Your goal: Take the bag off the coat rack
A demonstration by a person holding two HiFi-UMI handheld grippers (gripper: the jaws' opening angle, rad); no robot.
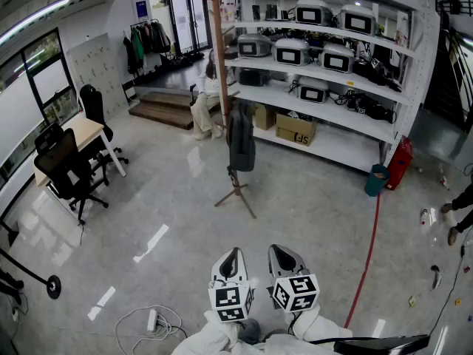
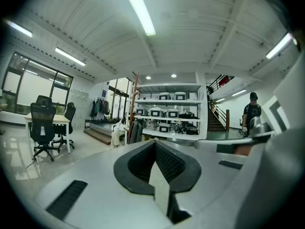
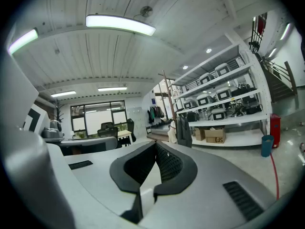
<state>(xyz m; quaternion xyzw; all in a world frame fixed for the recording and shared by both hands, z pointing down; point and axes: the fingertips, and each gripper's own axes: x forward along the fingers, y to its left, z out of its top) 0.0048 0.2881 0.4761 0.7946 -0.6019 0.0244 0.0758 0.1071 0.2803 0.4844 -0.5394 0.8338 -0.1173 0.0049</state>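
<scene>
A tall wooden coat rack (image 1: pixel 220 72) stands on a tripod foot in the middle of the room, well ahead of me. A dark bag (image 1: pixel 241 135) hangs from it about halfway down the pole. My left gripper (image 1: pixel 233 253) and right gripper (image 1: pixel 278 250) are side by side at the bottom of the head view, far short of the rack. Both are shut with nothing in them. The left gripper view has its shut jaws (image 2: pixel 155 142) in front and the bag (image 2: pixel 136 130) small in the distance. In the right gripper view the shut gripper (image 3: pixel 156 143) points towards the bag (image 3: pixel 183 130).
White shelves (image 1: pixel 332 87) with machines and boxes run behind the rack. A person (image 1: pixel 207 98) sits on a low platform there. A desk with black office chairs (image 1: pixel 70 165) is at the left. A red hose (image 1: pixel 368 250) and a white power strip (image 1: pixel 151 320) lie on the floor.
</scene>
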